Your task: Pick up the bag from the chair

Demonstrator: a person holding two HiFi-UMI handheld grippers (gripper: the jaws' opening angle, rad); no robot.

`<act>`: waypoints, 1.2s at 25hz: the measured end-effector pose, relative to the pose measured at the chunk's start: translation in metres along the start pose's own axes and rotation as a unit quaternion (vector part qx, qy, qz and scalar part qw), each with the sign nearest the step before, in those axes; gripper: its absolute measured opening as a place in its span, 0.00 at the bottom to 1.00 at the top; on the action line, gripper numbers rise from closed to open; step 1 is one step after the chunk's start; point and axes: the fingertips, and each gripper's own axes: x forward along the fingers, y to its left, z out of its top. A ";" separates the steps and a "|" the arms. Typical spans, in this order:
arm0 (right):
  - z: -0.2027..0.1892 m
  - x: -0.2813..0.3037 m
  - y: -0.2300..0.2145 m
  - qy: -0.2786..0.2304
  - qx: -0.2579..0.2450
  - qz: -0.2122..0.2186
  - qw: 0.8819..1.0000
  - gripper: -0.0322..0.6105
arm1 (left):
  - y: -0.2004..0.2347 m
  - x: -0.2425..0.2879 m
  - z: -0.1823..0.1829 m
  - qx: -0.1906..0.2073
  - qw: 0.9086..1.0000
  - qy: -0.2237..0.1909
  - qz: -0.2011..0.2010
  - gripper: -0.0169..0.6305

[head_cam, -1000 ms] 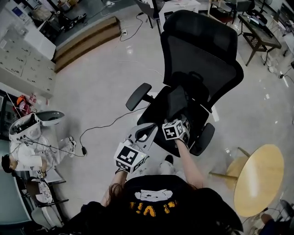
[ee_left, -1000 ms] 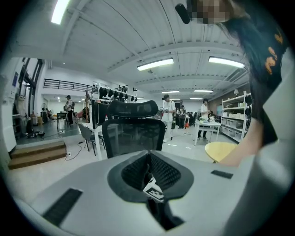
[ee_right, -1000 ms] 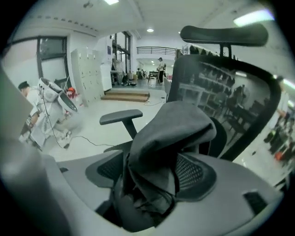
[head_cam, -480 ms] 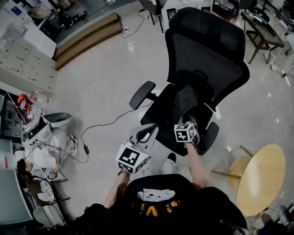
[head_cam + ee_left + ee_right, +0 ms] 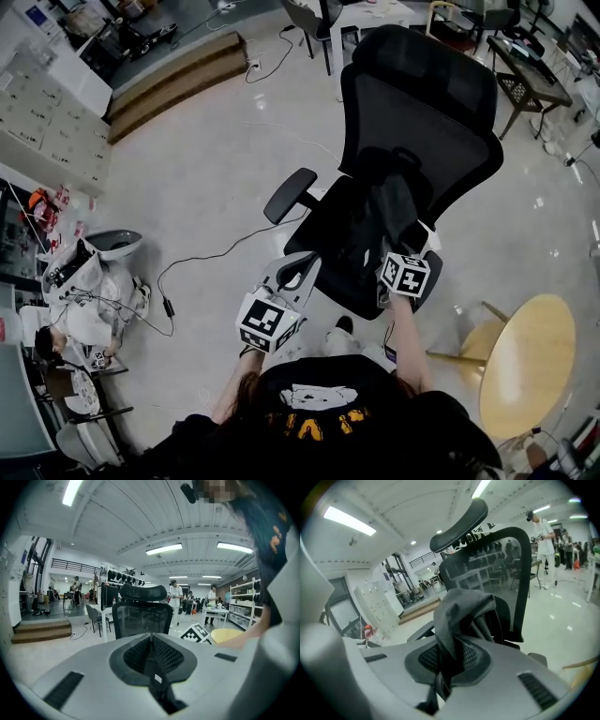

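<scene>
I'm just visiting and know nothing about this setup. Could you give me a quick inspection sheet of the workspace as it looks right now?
Surface: black office chair, its seat partly covered by the bag.
Job's things: dark bag, fabric bunched up in front of the backrest.
Clutter: white bags and oddments on the glossy floor at left.
Grippers: right gripper has just been closing, now shut on the bag; left gripper shut, empty.
Cables: black cable trails across the floor toward the chair.
Surroundings: round wooden table beside the person; people standing in the background.

Bright ceiling strips, fisheye edges, floor glare
</scene>
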 end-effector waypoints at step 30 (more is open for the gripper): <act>0.003 -0.207 0.267 -0.115 -0.074 0.128 0.982 0.06 | 0.018 -0.196 -0.022 0.020 0.998 -0.050 -0.033 0.06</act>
